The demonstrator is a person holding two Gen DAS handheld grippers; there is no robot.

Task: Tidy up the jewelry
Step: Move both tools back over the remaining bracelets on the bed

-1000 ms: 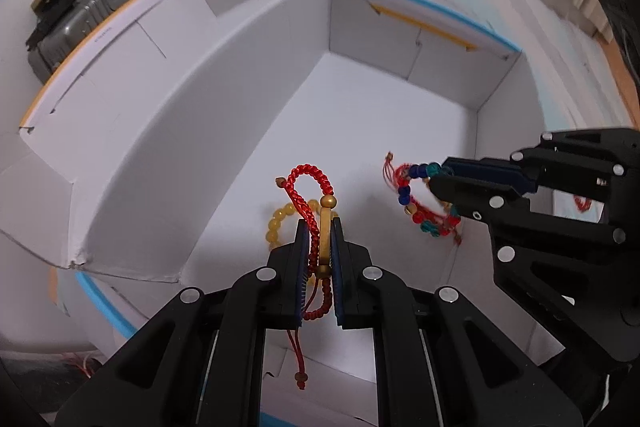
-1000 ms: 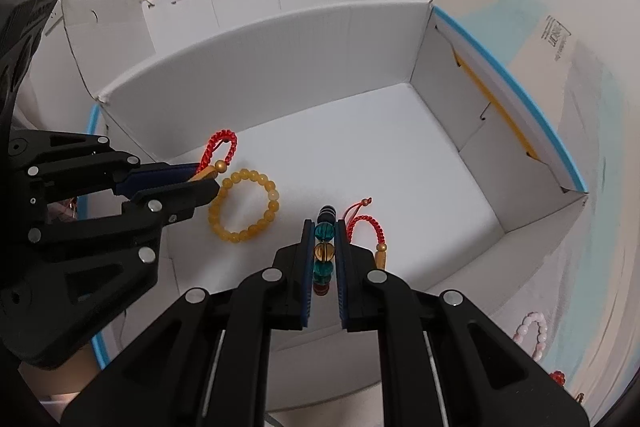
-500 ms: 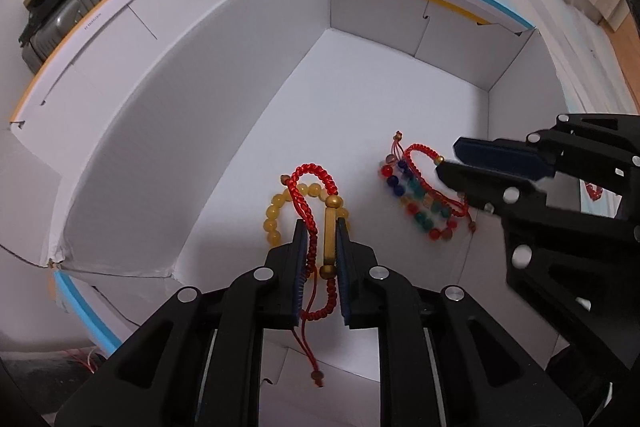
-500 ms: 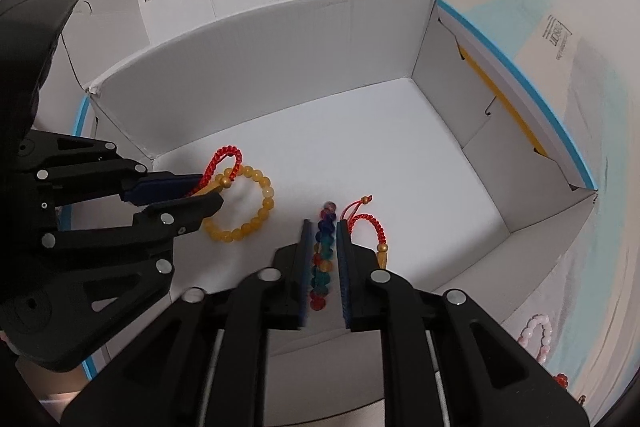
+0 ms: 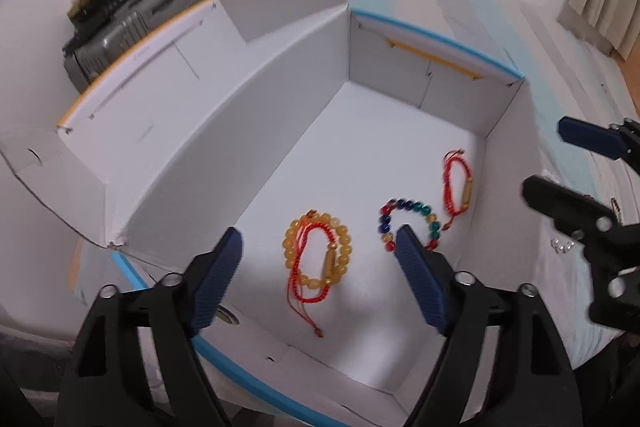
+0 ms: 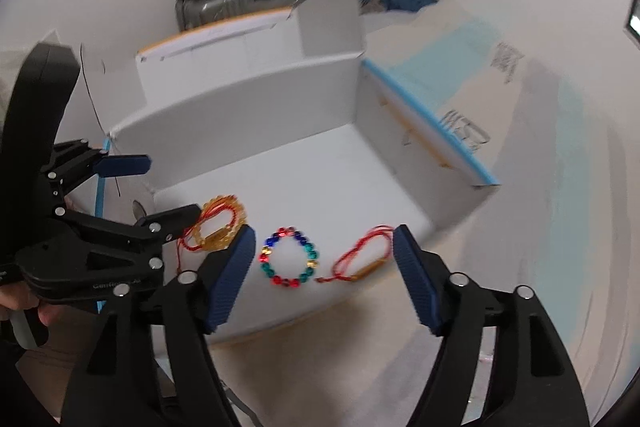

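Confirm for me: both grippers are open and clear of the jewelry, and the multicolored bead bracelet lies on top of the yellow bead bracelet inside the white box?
Not quite. The multicolored bead bracelet lies alone on the floor of the white box; the left wrist view shows a red cord bracelet draped over the yellow bead bracelet. Left gripper and right gripper are open.
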